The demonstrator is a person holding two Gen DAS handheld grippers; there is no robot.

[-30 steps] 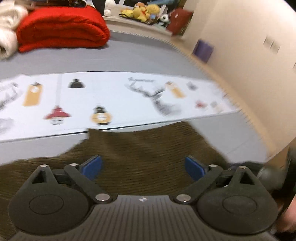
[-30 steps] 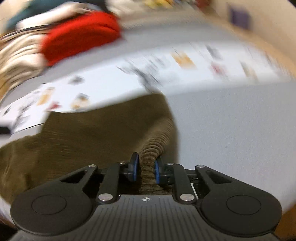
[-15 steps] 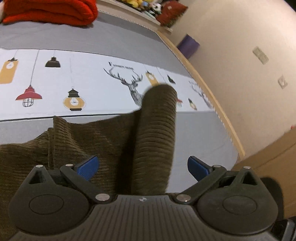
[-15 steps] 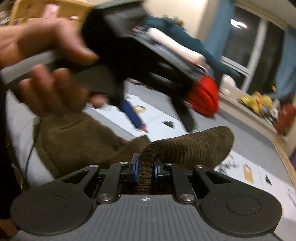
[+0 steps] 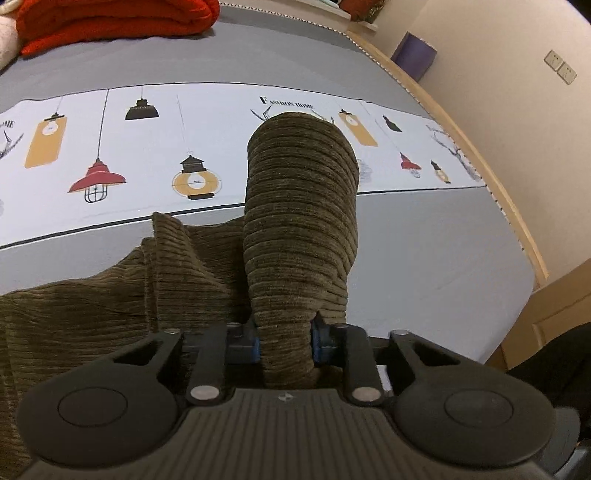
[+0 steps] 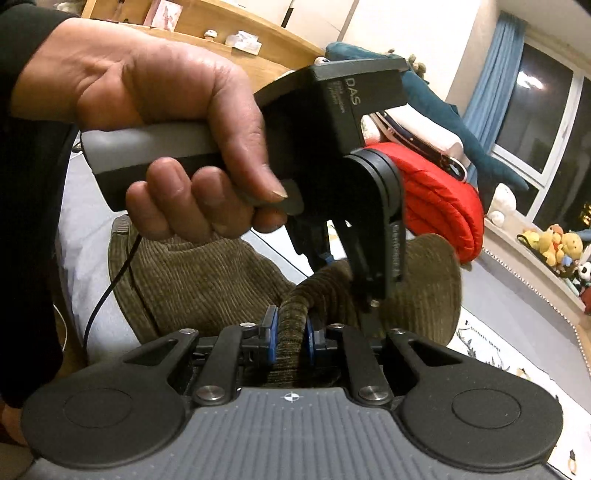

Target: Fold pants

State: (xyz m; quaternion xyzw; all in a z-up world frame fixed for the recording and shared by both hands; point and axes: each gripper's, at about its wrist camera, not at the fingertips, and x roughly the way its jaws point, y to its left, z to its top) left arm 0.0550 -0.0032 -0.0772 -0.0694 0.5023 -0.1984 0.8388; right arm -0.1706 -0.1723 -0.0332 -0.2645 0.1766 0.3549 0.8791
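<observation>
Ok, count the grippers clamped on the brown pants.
2. The left gripper, whose jaws have just been closing, pinches a raised fold of the pants; the right gripper pinches another fold close beside it. None seems hidden.

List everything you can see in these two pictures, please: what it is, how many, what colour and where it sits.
olive-brown corduroy pants: one, partly lying on the bed, one bunched fold lifted and pinched by both grippers
grey bedsheet with a white lamp-print band: one, spread under the pants
red folded quilt: one, far end of the bed
purple box: one, by the wall past the bed's wooden edge
white wall sockets: two, on the cream wall
yellow plush toys: several, on the window ledge
blue curtain: one, beside the dark window
left gripper: one, black with blue pads, has just closed onto the pants
right gripper: one, black, clamped on the fold
hand: one, gripping the left gripper's handle
</observation>
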